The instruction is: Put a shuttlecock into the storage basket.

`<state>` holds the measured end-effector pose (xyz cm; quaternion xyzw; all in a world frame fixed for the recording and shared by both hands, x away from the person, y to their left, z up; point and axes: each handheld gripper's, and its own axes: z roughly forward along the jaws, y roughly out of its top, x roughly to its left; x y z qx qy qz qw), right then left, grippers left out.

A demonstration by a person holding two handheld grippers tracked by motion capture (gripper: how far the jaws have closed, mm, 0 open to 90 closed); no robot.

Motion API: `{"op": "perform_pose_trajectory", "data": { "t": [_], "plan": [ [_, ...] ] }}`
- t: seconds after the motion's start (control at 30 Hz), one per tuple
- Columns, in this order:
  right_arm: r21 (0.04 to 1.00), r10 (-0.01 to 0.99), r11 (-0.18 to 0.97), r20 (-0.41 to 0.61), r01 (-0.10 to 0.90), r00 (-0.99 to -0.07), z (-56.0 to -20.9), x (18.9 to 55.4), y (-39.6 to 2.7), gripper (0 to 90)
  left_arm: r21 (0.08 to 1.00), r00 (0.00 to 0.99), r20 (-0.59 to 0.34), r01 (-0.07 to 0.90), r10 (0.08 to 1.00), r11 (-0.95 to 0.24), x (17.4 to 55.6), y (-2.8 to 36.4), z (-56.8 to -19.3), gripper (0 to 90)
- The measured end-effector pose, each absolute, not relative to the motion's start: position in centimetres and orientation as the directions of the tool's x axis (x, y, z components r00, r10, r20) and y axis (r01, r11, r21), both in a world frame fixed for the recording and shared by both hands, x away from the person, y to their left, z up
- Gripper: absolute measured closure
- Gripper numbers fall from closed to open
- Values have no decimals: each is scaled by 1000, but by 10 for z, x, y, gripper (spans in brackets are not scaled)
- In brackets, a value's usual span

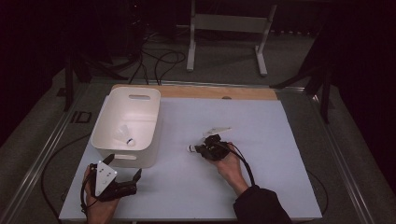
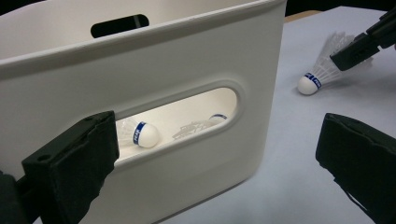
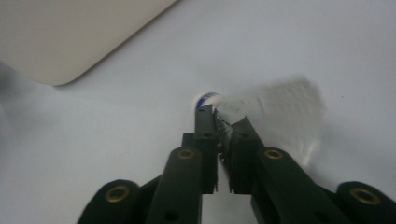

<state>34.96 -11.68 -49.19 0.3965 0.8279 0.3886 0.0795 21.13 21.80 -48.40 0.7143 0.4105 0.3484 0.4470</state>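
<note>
A white shuttlecock (image 3: 280, 107) with a blue-banded cork lies on the pale table mat, and my right gripper (image 3: 223, 119) is shut on its feather stems just behind the cork. From above, that gripper (image 1: 198, 149) sits mid-table with the cork (image 1: 191, 148) poking out to its left. The left gripper view shows the same shuttlecock (image 2: 308, 84) under the right gripper's black fingers (image 2: 359, 46). My left gripper (image 1: 125, 166) stands open at the near wall of a white bin (image 1: 100, 126), nothing between its jaws. Two shuttlecocks (image 2: 142, 134) lie inside the bin.
A small white feathered thing (image 1: 217, 131), seemingly another shuttlecock, lies just beyond the right gripper. The bin's slotted handle (image 2: 187, 121) faces my left gripper. A wooden strip (image 1: 215, 92) edges the mat's far side; cables and a stand sit on the floor behind.
</note>
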Motion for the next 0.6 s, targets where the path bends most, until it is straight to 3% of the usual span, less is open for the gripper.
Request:
{"op": "perform_pose_trajectory", "data": {
  "t": [0.6],
  "plan": [
    [740, 725, 364, 157, 565, -671, -475, 348, -120, 893, 925, 420, 131, 275, 898, -263, 211, 218, -484, 0]
  ]
}}
